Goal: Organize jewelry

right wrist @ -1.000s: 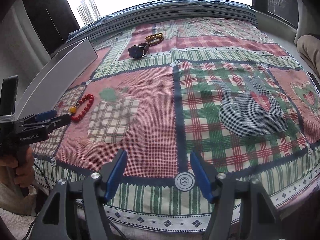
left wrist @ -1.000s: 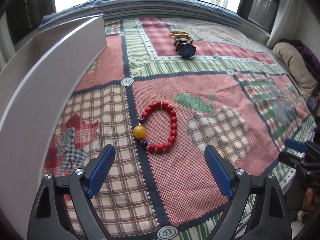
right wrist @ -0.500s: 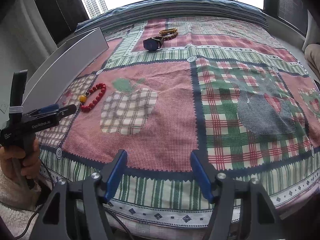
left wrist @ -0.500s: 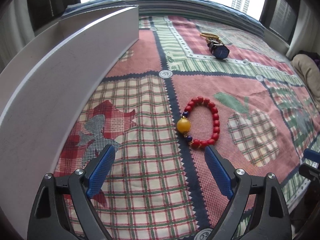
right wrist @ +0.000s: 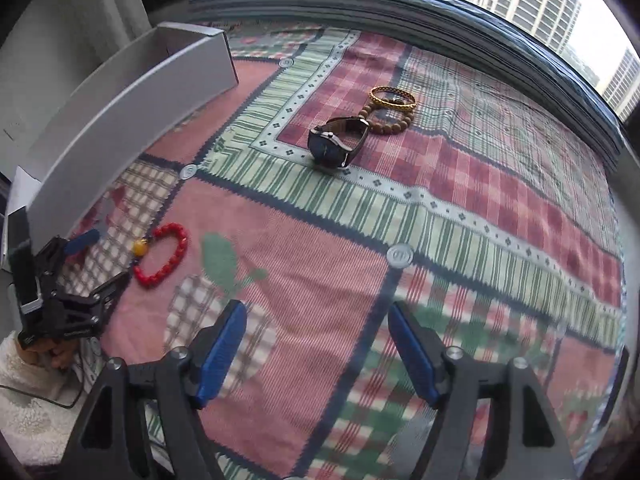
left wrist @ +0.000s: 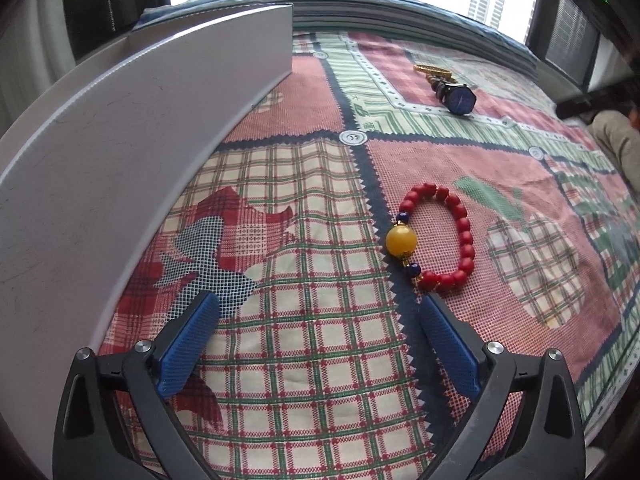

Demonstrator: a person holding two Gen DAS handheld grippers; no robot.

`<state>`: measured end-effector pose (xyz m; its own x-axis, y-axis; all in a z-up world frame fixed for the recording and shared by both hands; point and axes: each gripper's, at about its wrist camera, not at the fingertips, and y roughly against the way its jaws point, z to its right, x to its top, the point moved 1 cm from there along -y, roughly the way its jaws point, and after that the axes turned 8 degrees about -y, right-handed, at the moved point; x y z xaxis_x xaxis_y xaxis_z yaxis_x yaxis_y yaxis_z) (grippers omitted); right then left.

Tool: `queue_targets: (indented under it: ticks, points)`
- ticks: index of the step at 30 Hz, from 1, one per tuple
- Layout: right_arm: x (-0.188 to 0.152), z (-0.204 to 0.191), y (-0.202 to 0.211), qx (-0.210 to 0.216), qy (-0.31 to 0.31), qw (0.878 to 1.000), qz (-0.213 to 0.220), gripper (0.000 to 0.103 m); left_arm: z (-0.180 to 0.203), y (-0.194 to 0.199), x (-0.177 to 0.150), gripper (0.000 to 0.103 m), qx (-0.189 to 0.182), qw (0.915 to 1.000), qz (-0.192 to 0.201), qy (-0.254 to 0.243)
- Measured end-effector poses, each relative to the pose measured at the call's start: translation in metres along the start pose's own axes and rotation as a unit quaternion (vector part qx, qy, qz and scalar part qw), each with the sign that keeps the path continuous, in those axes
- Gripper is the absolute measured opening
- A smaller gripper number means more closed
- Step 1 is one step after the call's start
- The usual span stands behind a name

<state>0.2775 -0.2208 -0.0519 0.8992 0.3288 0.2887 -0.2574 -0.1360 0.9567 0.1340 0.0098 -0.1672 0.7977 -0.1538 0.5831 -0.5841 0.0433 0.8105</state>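
A red bead bracelet with a yellow bead lies flat on the patchwork cloth. My left gripper hovers just short of it, and the right fingertip is close to the nearest beads. Its jaws are opening wide with only cloth between them. Farther back lie a dark blue watch, a gold bracelet and a brown wooden bead bracelet. My right gripper hangs above the cloth well short of the watch, jaws opening, nothing between them. The right wrist view also shows the left gripper beside the red bracelet.
A long open white box stands along the left side of the cloth, its near wall close to my left finger; it is also visible as the white box. A hand in a fleecy sleeve holds the left gripper. A window sill runs behind.
The left gripper has shifted left toward the box and sunk closer to the cloth; the red bracelet now sits by its right fingertip. The right gripper swung forward over the table and rolled; both jaws spread wider.
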Motion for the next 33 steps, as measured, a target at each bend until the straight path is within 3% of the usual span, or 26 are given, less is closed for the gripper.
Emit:
queue_targets:
  ticks: [5,7,8,9,12,16,20,22,23,28,33]
  points:
    - [0.116,0.028,-0.034,-0.023,-0.015,0.999,0.040,0.075,0.002,-0.001,0.001,0.102,0.000,1.0000,0.000,-0.002]
    - [0.149,0.037,-0.056,-0.022,-0.039,0.998,0.034,0.060,0.002,-0.001,0.002,0.102,-0.002,1.0000,0.001,0.000]
    - [0.161,0.042,-0.069,-0.001,-0.062,0.998,0.018,0.046,0.002,-0.001,0.002,0.102,-0.003,1.0000,0.002,0.000]
    - [0.170,0.044,-0.079,0.017,-0.087,0.996,0.010,0.041,0.002,-0.002,0.002,0.102,-0.005,1.0000,0.003,0.002]
    - [0.186,0.035,-0.099,0.010,-0.091,0.996,0.013,0.041,0.000,-0.001,0.001,0.102,-0.010,0.9999,0.006,0.006]
    - [0.194,0.019,-0.127,-0.027,-0.058,0.998,-0.015,0.041,0.000,0.000,0.001,0.102,-0.011,0.9999,0.007,0.007]
    - [0.196,0.015,-0.146,-0.057,-0.034,0.998,-0.007,0.043,0.000,0.000,0.001,0.102,-0.011,0.9999,0.007,0.006]
    - [0.196,0.018,-0.144,-0.067,-0.037,0.997,0.016,0.023,0.000,0.000,0.001,0.102,-0.011,0.9999,0.007,0.006]
    - [0.197,0.020,-0.141,-0.063,-0.047,0.997,0.022,0.006,0.000,0.000,0.001,0.102,-0.011,0.9999,0.007,0.006]
    - [0.182,0.035,-0.102,-0.022,-0.076,0.995,0.061,0.006,0.000,-0.001,0.001,0.102,-0.010,0.9999,0.006,0.004]
    - [0.133,0.036,-0.037,0.031,-0.076,0.993,0.082,0.006,0.000,0.000,0.001,0.102,-0.011,0.9999,0.006,0.005]
